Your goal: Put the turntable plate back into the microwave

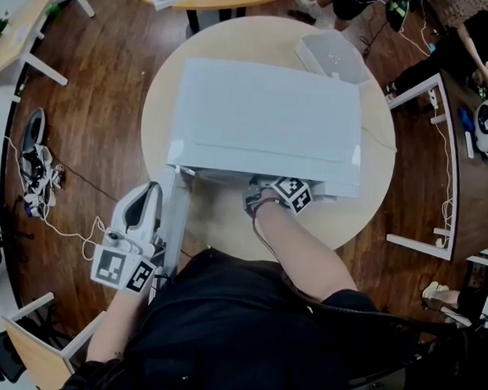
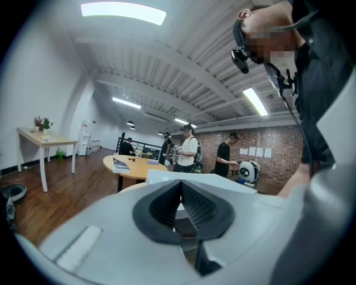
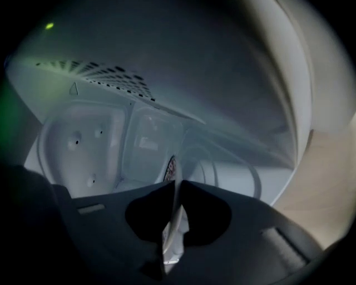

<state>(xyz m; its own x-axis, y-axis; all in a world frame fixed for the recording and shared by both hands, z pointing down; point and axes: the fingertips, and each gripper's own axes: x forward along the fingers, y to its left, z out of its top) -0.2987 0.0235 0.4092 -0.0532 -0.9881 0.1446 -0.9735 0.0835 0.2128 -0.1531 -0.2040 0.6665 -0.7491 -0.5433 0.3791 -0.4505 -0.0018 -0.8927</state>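
Microwave: we see a white microwave [image 1: 266, 109] on a round pale table [image 1: 218, 221], its door [image 1: 175, 219] swung open at the left of the head view and standing edge-on to us

Right gripper: we find the right gripper [image 3: 177, 186] reaching in through the front opening; from above only its marker cube [image 1: 293, 193] and the bare forearm [image 1: 306, 252] behind it show below the microwave's front edge

Right jaws: nearly together, pinched on the thin rim of the turntable plate [image 3: 169, 233], which runs edge-on between the two pads

Turntable plate: clear glass, inside the cavity [image 3: 83, 139] and held in the right jaws; its curved rim shows as faint arcs to the right of the jaws, and we cannot tell whether it touches the cavity floor

Cavity: pale walls, with a patch of vent holes [image 3: 94, 75] above

Left gripper: we see the left gripper [image 2: 179, 186] just beside the outer face of the open door, clear of the opening, pointing roughly level

Left jaws: tips closed together with nothing between them; past them we look over the microwave's white top
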